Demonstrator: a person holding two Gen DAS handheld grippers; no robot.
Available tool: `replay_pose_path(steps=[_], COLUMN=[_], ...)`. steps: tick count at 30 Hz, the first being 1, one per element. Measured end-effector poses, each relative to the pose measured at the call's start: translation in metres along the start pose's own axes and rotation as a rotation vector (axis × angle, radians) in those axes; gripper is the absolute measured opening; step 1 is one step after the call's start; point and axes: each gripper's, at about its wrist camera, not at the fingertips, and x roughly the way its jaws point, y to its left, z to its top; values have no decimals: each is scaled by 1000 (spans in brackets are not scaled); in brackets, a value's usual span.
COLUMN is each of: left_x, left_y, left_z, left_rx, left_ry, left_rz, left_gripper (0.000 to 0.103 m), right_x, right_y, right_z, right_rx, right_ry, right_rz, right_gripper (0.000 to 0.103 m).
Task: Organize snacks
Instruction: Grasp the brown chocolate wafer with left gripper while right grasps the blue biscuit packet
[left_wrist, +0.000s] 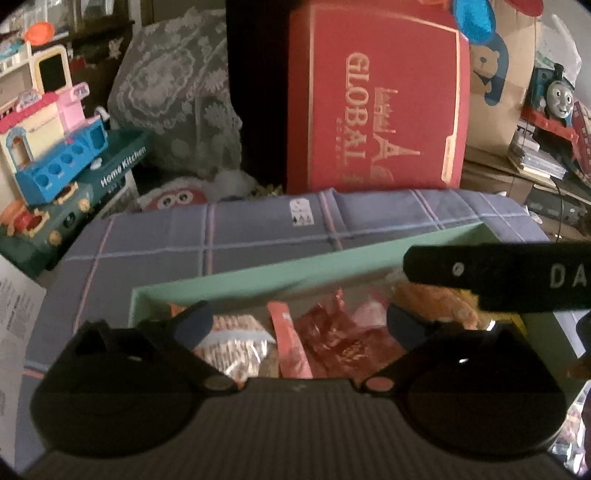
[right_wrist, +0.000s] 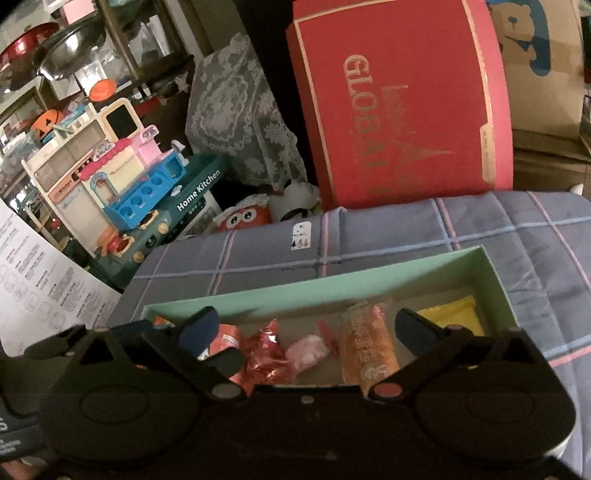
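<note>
A cluttered room forms the background: a large red box (right_wrist: 399, 107) stands upright at the far side, with a toy kitchen set (right_wrist: 147, 184) to the far left. The working surface is a checked blue-grey cloth (right_wrist: 535, 236); whether a tabletop lies beneath it cannot be told.

A shallow green box (right_wrist: 295, 291) rests on the cloth and holds the snacks. Seen from the right wrist, left to right: a red foil packet (right_wrist: 264, 354), a small pink wrapped sweet (right_wrist: 308, 352), an orange packet (right_wrist: 367, 347) and a yellow packet (right_wrist: 452, 314) at the far right end.

The left gripper (left_wrist: 299, 321) hovers over the left half of the box, jaws spread and empty, above a printed foil packet (left_wrist: 236, 343) and an orange-red stick sachet (left_wrist: 291, 343). The right gripper (right_wrist: 306, 326) hovers over the middle of the box, jaws spread and empty.

Judged step: selection of a snack; nothing is gripped. The next move calls for lowering one gripper so that its jaws straddle a single packet. The packets lie close together, so a neighbouring wrapper could be caught as well.
</note>
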Motion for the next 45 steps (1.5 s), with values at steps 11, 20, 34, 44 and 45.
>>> replay_pose_path(steps=[11,20,34,44,45], left_x=[-35,-82,-112,-85,-82], left_y=[-6,-18,-82,-118,-121], left_z=[-19,-44,-101,-136,-138], left_rx=[-2,-12,64,103,101], left_ry=[28,22,81,146,150], left_rz=[-11,-37,-134,-147,-153], left_gripper=[103,103,103,95,91], right_x=[-36,-86,-146,-142,-141], right_y=[-6,-12,-75,-115,-115], right_z=[-16,-41,-105,-147,-149], right_rx=[36,37,109,203,200], right_ry=[7,-4,31,51,45], right_rz=[-5,-17,-88,-69,-61], right_gripper=[103,103,103,103,100])
